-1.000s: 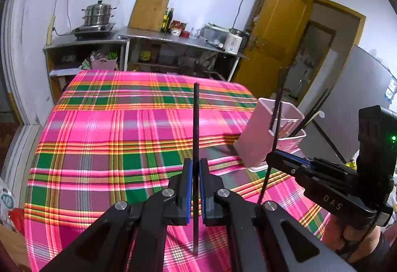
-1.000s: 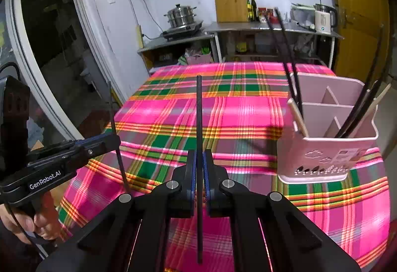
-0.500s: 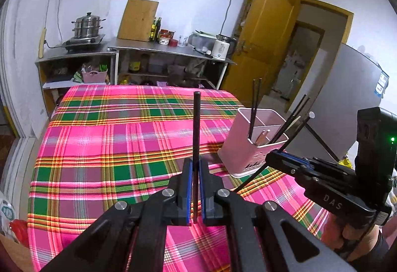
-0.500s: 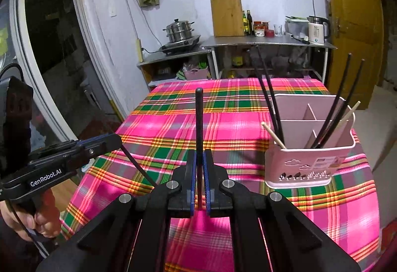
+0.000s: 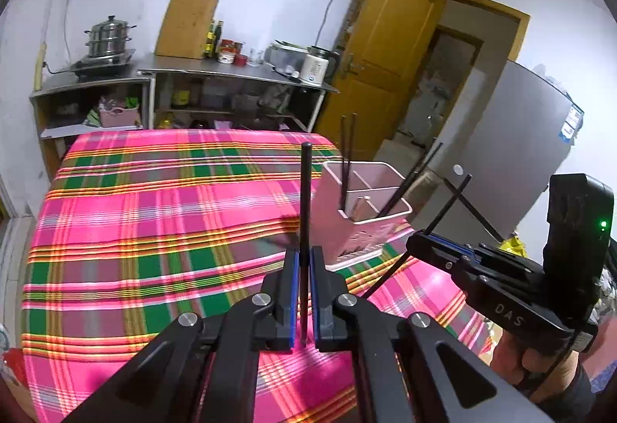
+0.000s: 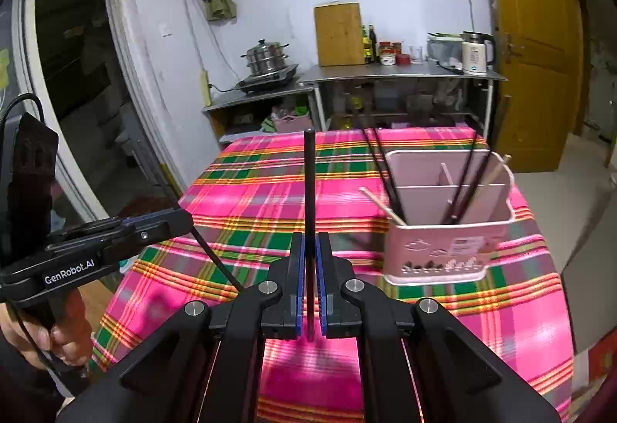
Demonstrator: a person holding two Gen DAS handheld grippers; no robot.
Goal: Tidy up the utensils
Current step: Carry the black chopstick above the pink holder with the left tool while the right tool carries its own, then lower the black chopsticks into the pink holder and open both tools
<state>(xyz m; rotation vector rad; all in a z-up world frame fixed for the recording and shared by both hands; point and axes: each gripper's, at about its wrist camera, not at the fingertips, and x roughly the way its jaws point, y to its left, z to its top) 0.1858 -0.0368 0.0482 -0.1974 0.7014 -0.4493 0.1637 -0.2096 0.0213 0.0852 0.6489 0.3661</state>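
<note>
Since a second ago we have pulled both grippers back and up from the holder, which now sits farther off on the cloth.

From the left wrist view, our left gripper is clamped on a black chopstick standing upright between its pads. To the right, the right gripper pinches its own chopstick, tilted. The holder stands at the right edge of the table with several chopsticks already inside.

From the right wrist view, our right gripper is closed on its chopstick, and the holder lies ahead to the right. We judge it best to bring one stick at a time over a compartment, tip it down, and release only once the tip is inside.
</note>
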